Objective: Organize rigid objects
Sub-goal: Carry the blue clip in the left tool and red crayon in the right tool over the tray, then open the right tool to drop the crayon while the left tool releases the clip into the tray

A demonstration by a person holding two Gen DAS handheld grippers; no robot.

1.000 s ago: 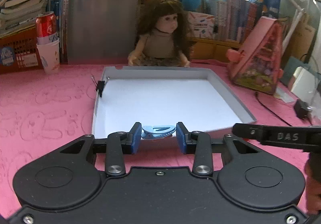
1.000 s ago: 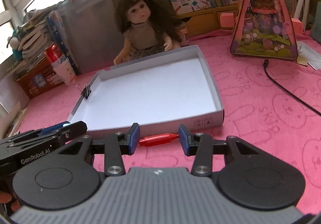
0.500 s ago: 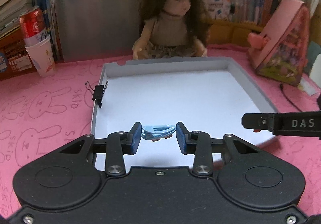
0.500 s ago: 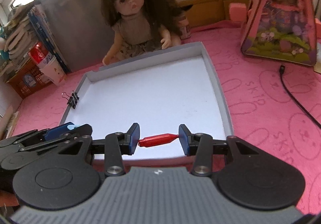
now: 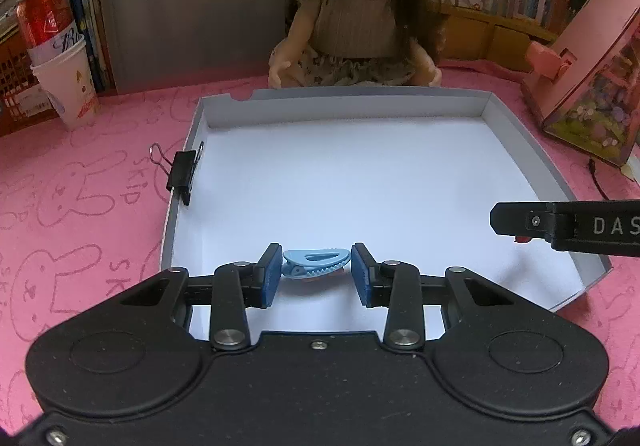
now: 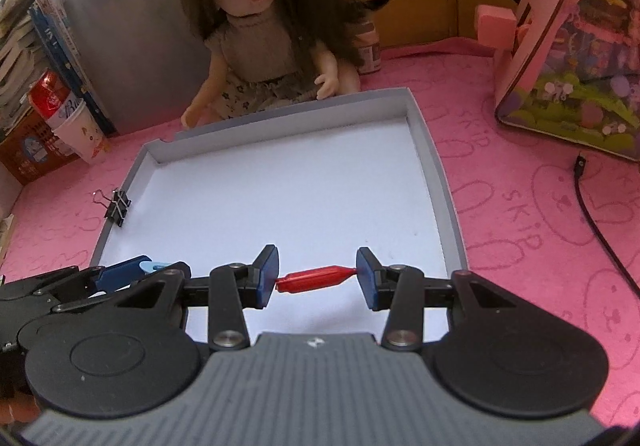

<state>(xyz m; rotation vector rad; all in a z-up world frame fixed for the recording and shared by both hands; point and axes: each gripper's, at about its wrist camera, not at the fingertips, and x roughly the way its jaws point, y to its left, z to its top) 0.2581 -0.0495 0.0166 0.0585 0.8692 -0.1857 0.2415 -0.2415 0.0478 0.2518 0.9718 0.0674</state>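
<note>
A shallow grey box lid with a white floor (image 5: pixel 516 130) (image 6: pixel 436 162) lies on the pink cloth. My left gripper (image 5: pixel 316 272) is shut on a light blue hair clip (image 5: pixel 316 263), held above the lid's near left part. My right gripper (image 6: pixel 317 278) is shut on a small red clip (image 6: pixel 316 279), held end to end between its blue pads over the lid's near edge. A black binder clip (image 5: pixel 182 174) (image 6: pixel 117 207) is clamped on the lid's left wall. The right gripper's finger (image 5: pixel 560 224) juts in at the right of the left wrist view.
A doll (image 5: pixel 356 18) (image 6: pixel 264 46) sits just behind the lid. A red can in a paper cup (image 5: pixel 60 58) stands at the back left, a pink toy house (image 6: pixel 576 46) at the right. A black cable (image 6: pixel 592 214) lies on the cloth to the right.
Both grippers have moved forward over the lid, carrying their clips; the lid and doll now loom larger. The grips have not changed.
</note>
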